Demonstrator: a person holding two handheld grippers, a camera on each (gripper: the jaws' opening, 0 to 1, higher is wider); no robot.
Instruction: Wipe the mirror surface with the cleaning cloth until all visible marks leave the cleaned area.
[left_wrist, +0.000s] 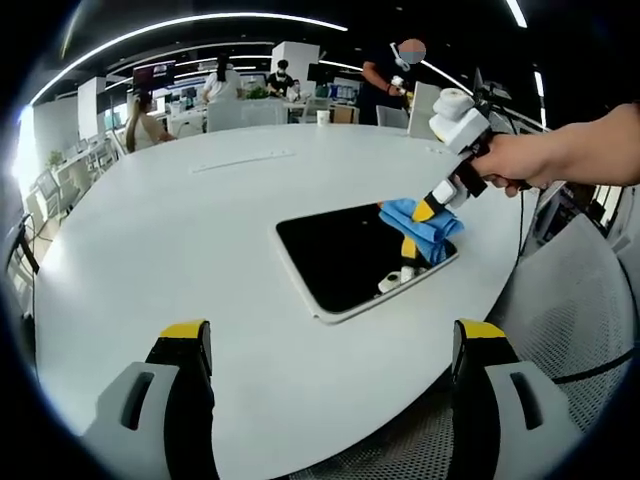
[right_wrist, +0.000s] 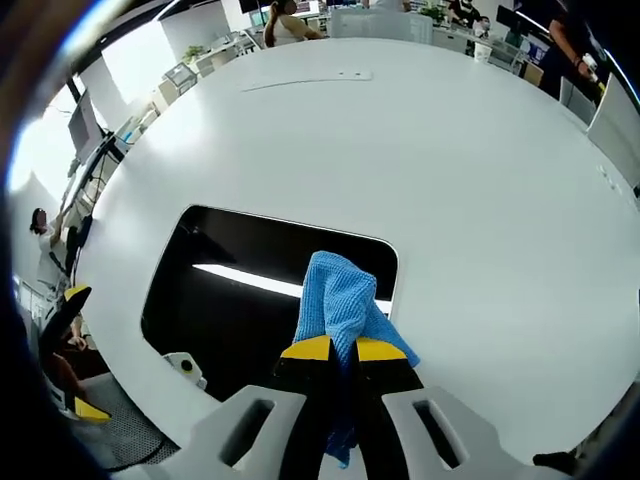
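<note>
A dark rectangular mirror (left_wrist: 345, 255) (right_wrist: 240, 290) with a pale rim lies flat on the white round table (left_wrist: 200, 230) (right_wrist: 420, 150). A blue cleaning cloth (right_wrist: 340, 300) (left_wrist: 425, 225) rests on the mirror's edge, and my right gripper (right_wrist: 343, 350) (left_wrist: 425, 212) is shut on it, held by a hand coming in from the right of the left gripper view. My left gripper (left_wrist: 330, 345) stands open above the table's near edge, short of the mirror, with nothing between its jaws. It also shows at the left edge of the right gripper view (right_wrist: 75, 350).
A thin strip (left_wrist: 243, 160) (right_wrist: 305, 80) lies on the far part of the table. A mesh chair (left_wrist: 560, 320) stands beside the table on the right. Several people and desks (left_wrist: 250, 90) are in the office behind. A white cup (left_wrist: 323, 116) sits at the far edge.
</note>
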